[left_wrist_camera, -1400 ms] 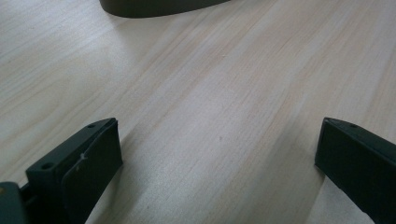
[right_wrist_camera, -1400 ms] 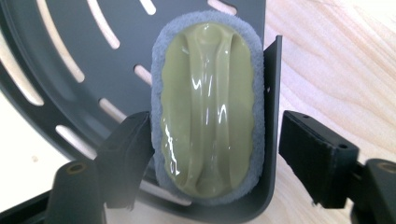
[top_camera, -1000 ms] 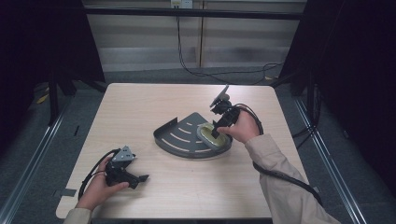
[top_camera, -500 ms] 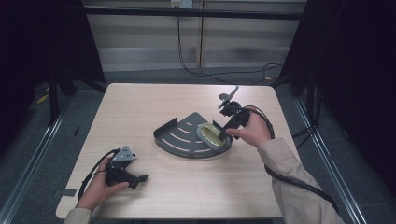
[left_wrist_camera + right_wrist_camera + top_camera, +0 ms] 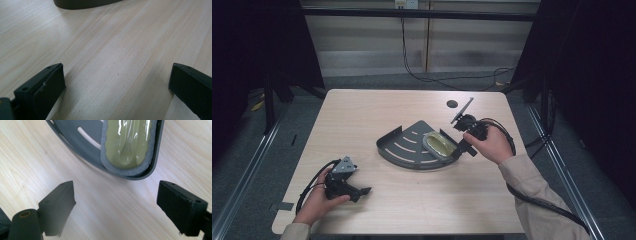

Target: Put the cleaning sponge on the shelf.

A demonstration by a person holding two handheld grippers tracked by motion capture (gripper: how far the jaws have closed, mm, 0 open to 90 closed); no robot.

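A dark grey fan-shaped tray (image 5: pixel 409 147) lies near the middle of the counter (image 5: pixel 362 115), and a yellow-green sponge (image 5: pixel 439 143) with a grey edge, wrapped in shiny film, rests inside the tray against its right end. The right gripper (image 5: pixel 460 149) sits just beside that end of the tray, held in the person's right hand (image 5: pixel 488 145); its jaws have just been opening and now stand wide apart, released, with nothing between them. In the right gripper view the sponge (image 5: pixel 127 143) lies ahead of the jaws, with bare wood between them and the tray's rim (image 5: pixel 75 147). The left gripper (image 5: pixel 357 190) rests on the counter near its front left corner, well apart from the tray, its jaws spread wide over bare wood and holding nothing
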